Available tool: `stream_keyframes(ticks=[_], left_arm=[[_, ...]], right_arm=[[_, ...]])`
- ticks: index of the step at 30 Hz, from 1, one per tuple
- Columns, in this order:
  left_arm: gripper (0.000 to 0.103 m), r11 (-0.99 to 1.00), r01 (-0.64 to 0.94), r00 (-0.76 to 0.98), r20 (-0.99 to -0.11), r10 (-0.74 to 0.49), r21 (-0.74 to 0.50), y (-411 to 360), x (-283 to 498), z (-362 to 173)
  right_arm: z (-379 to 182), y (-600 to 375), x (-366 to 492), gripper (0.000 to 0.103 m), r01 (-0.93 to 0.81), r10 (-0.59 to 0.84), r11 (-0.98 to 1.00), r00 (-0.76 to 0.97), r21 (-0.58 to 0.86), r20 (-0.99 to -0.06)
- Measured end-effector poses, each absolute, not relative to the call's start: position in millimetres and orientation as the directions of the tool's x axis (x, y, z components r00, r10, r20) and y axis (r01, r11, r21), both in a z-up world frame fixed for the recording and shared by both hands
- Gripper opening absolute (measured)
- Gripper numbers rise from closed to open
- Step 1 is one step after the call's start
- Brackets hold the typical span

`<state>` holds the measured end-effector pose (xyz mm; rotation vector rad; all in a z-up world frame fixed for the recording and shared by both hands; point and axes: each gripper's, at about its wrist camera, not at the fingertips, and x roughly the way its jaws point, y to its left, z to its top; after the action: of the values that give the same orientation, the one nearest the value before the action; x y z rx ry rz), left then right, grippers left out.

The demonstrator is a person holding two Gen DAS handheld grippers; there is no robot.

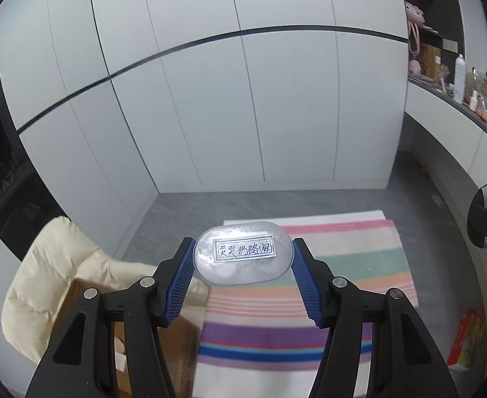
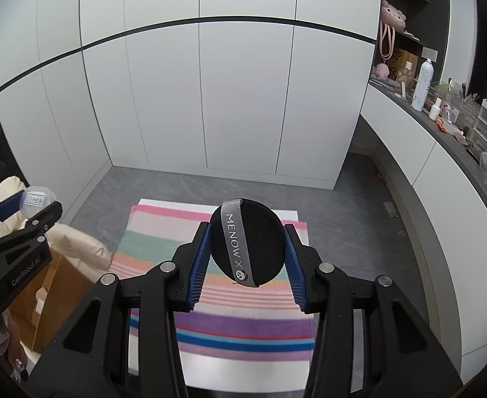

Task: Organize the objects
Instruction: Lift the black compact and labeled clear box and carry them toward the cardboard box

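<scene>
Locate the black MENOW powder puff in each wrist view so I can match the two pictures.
Left wrist view: black MENOW powder puff shows only as a sliver at the far right edge, mid-height, held in the right tool.
Right wrist view: it sits at centre, clamped between the right tool's blue pads, grey ribbon facing the camera.
Shared landmark: the striped towel on the grey floor.

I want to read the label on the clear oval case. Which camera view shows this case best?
The left wrist view shows it best: the clear oval case fills the middle, clamped in the left gripper, label facing the camera. In the right wrist view, the case is small at the left edge, its label unreadable.
</scene>
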<state>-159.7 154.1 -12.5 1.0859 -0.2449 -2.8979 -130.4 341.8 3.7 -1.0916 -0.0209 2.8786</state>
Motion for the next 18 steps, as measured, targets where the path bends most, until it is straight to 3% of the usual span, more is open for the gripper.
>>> stream_keyframes(ticks=[11,18], left_arm=[[0.059,-0.992,-0.086,-0.723,-0.691,-0.001,0.091,140.1,-85.7,-18.1],[0.059,-0.99,-0.089,-0.714,-0.7,-0.014,0.111,121.3,-37.5,-25.7]], right_arm=[[-11.7,339.2,-47.0,0.044,-0.003,-0.04,-0.998,-0.728,0.062,-0.684],[-28.8,345.0,6.7,0.044,0.003,-0.078,-0.994,-0.706,0.107,-0.704]])
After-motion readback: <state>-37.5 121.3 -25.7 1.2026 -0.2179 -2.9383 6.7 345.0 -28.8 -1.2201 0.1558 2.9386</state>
